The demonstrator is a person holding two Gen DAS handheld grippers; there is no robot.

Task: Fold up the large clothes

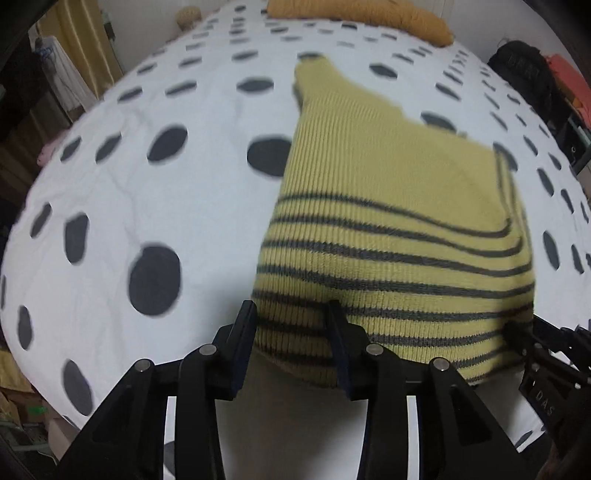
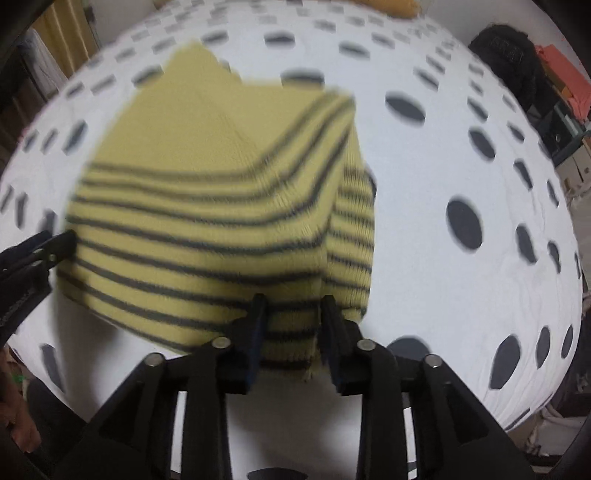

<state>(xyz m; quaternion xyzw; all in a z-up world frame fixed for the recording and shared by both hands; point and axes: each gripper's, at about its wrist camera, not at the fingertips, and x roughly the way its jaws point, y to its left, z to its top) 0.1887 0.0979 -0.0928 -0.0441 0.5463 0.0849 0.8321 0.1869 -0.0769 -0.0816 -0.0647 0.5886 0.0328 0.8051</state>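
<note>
A yellow knit sweater with dark stripes (image 1: 388, 229) lies partly folded on the polka-dot bed, its near striped hem lifted. My left gripper (image 1: 291, 314) is shut on the hem's left corner. My right gripper (image 2: 291, 306) is shut on the hem's right corner, where the sweater (image 2: 207, 206) folds over. The right gripper also shows at the right edge of the left wrist view (image 1: 524, 336); the left gripper shows at the left edge of the right wrist view (image 2: 62, 240).
The white bedcover with dark dots (image 1: 147, 184) spreads all around. An orange-brown cushion (image 1: 362, 14) lies at the far end. A black bag (image 1: 524, 70) and orange items (image 2: 569, 85) stand right of the bed. Yellow curtains (image 1: 81, 40) hang at far left.
</note>
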